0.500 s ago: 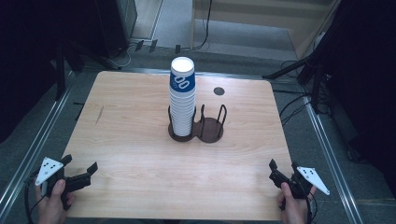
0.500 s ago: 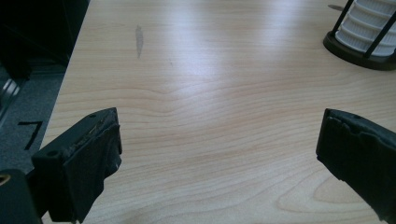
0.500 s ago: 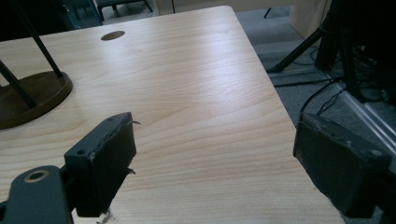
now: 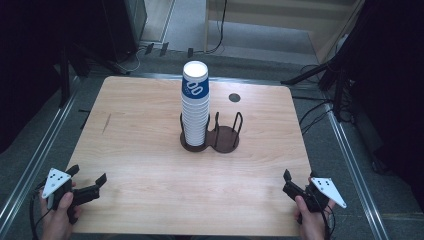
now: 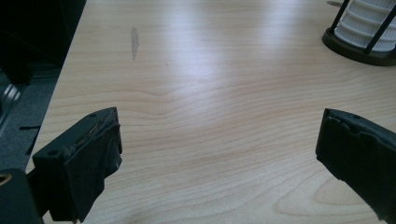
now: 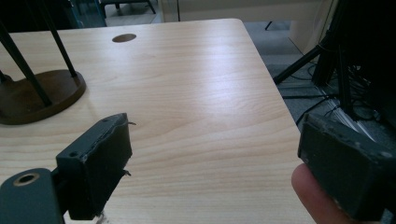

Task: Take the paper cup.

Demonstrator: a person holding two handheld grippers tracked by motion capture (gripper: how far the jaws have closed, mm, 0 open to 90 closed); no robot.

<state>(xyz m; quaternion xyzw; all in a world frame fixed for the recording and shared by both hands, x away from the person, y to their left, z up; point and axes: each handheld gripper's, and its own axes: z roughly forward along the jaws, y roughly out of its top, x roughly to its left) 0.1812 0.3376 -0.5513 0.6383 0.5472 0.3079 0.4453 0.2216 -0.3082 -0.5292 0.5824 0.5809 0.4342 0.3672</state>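
Nothing much had moved since the earlier picture: both hands stayed low at the near edge of the wooden table (image 4: pixel 150 150), and the cup stack (image 4: pixel 195 107) stood as before.

That tall stack of white paper cups, its top cup blue, sat upright in the left ring of a dark two-ring holder (image 4: pixel 220 137) near the middle of the table. Right of the stack, the other ring was bare. Behind the holder was a small dark hole (image 4: pixel 234 98) in the wood.

Well to the left of the holder, the left gripper (image 4: pixel 90 187) had its jaws spread wide with only wood between them. Well to the right of the holder, the right gripper (image 4: pixel 289 182) also held nothing, its jaws apart.

Grey floor (image 4: pixel 45 145), cables and dark stands lay around the table.
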